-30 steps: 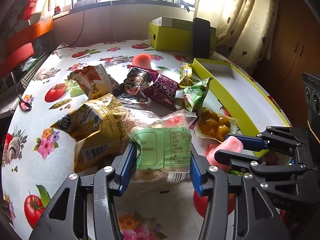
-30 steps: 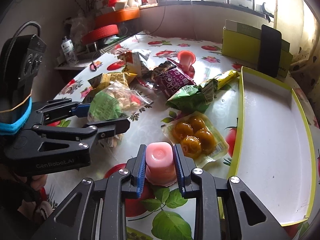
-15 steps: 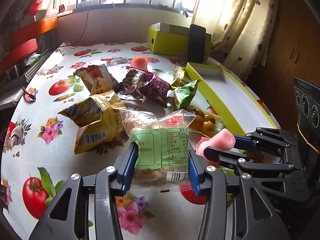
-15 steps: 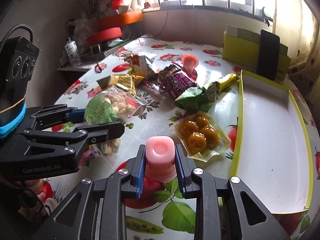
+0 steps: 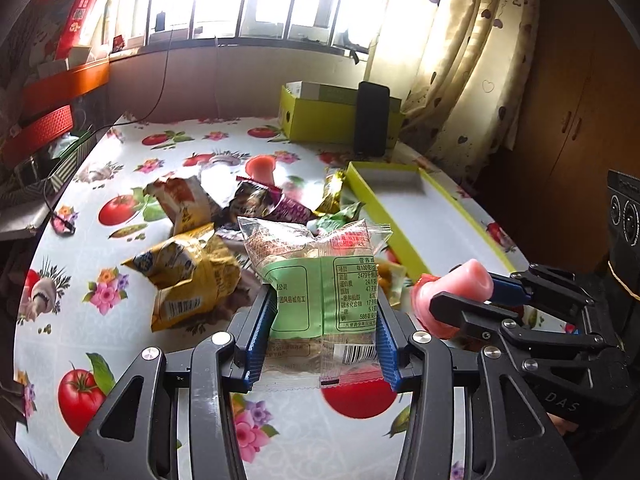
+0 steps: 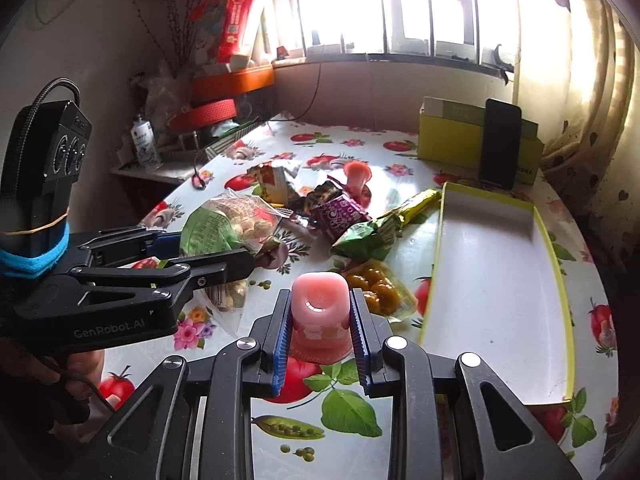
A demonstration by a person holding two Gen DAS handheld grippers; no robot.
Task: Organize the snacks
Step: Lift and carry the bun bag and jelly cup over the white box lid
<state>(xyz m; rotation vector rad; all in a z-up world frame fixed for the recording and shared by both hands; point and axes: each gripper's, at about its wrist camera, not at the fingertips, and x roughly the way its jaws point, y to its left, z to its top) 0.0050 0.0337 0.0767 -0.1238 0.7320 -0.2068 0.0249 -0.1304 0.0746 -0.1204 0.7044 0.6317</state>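
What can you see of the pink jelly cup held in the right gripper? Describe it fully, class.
The jelly cup is a small, glossy, translucent pink plastic cup, tapering from a wider rim to a narrower flat base. It lies tipped on its side, base pointing away from the right gripper and wider rim nearest its camera. The blue ribbed fingers press on its two sides, so it hangs above the table, in front of the yellow-edged tray. Nothing else touches it.
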